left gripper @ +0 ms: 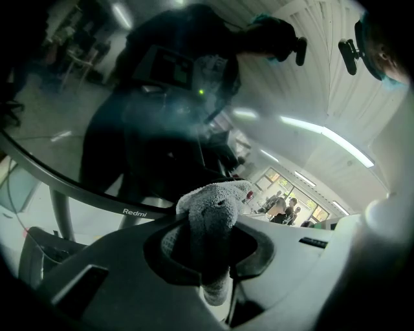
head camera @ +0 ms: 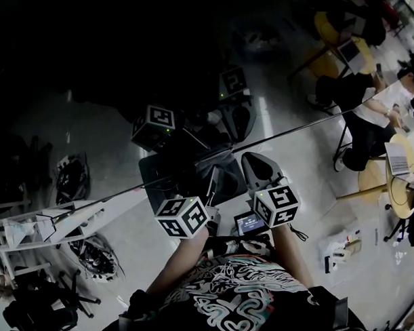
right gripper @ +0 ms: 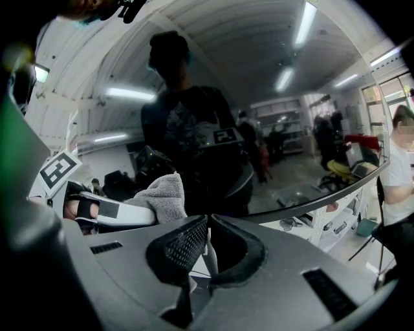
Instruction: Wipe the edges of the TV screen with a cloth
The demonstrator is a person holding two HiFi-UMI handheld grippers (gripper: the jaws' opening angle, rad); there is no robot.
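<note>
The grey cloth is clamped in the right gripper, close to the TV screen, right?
No, the left gripper clamps the grey cloth, close to the TV screen; the left gripper view shows it between those jaws.

I can read just one word here. It says "Redmi", in small white letters, on the dark bottom edge of the TV (left gripper: 134,211), seen in the left gripper view.

The left cube (head camera: 182,217) and the right cube (head camera: 276,206) have black and white square patterns on them, not words.

The person's shirt (head camera: 236,291) has big curly pale shapes on it. They may be letters, but I cannot read them.

The small lit screen (head camera: 249,224) between the cubes is too tiny to read.
</note>
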